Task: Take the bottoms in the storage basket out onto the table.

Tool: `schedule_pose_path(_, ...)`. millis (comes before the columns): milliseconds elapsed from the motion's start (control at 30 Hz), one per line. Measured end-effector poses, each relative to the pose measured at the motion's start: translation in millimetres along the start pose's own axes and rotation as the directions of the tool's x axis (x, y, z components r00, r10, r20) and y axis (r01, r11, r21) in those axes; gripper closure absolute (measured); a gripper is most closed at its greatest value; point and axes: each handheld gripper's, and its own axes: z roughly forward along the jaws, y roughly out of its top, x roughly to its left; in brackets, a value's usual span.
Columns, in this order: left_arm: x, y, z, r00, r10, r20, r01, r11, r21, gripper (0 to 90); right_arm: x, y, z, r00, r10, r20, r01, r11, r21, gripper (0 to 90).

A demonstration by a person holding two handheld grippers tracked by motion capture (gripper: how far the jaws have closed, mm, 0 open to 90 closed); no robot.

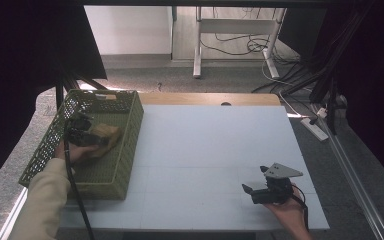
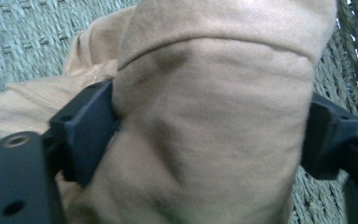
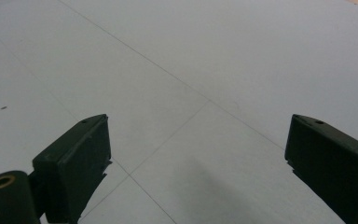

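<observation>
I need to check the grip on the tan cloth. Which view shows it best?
The left gripper view: the tan cloth bulges between the left gripper's jaws. The high view shows it small, inside the green basket. The right gripper view faces bare table.

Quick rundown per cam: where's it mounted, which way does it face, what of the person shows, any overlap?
High view: above the person's side, looking forward and down on the white table; forearms, left gripper and right gripper show.
Left gripper view: on the left gripper, facing the tan folded cloth between its jaws.
Right gripper view: on the right gripper, jaws apart, facing bare table.
Shared: cloth and green perforated plastic basket appear in the high and left gripper views.
</observation>
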Motion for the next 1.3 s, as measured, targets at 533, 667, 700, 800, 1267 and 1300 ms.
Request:
schedule_pose_path(533,13.9,-4.8,-11.2,0.9957,-0.044,0.082,0.050,0.9966,-0.066,64.7,-0.1,-0.2,0.3,1.0000,-0.003,0.005,0.003,1.000,0.005,6.7)
schedule_pose_path(667,14.8,-3.9,-14.8,0.9952,-0.043,0.088,0.050,0.9957,-0.077,66.6,0.1,-0.2,0.4,1.0000,-0.004,0.009,0.004,1.000,0.003,6.7)
schedule_pose_path(700,15.4,-3.8,-16.4,0.9953,-0.042,0.088,0.049,0.9954,-0.082,66.8,0.0,-0.1,0.2,0.9999,-0.002,0.011,0.002,1.000,0.004,6.7)
schedule_pose_path(800,17.2,-4.7,-21.6,0.9933,-0.058,0.100,0.069,0.9909,-0.116,67.5,-0.4,-0.1,0.2,1.0000,0.000,0.009,0.000,1.000,0.006,6.7)
schedule_pose_path(1267,8.2,-11.5,-47.9,0.9917,-0.015,0.127,0.047,0.9654,-0.256,68.0,-0.2,-0.1,-0.1,0.9999,-0.001,0.012,0.001,1.000,0.004,6.7)
schedule_pose_path(1300,7.4,-12.7,-49.9,0.9914,-0.012,0.130,0.047,0.9626,-0.267,68.0,-0.2,-0.1,-0.1,0.9999,-0.001,0.012,0.001,1.000,0.004,6.7)
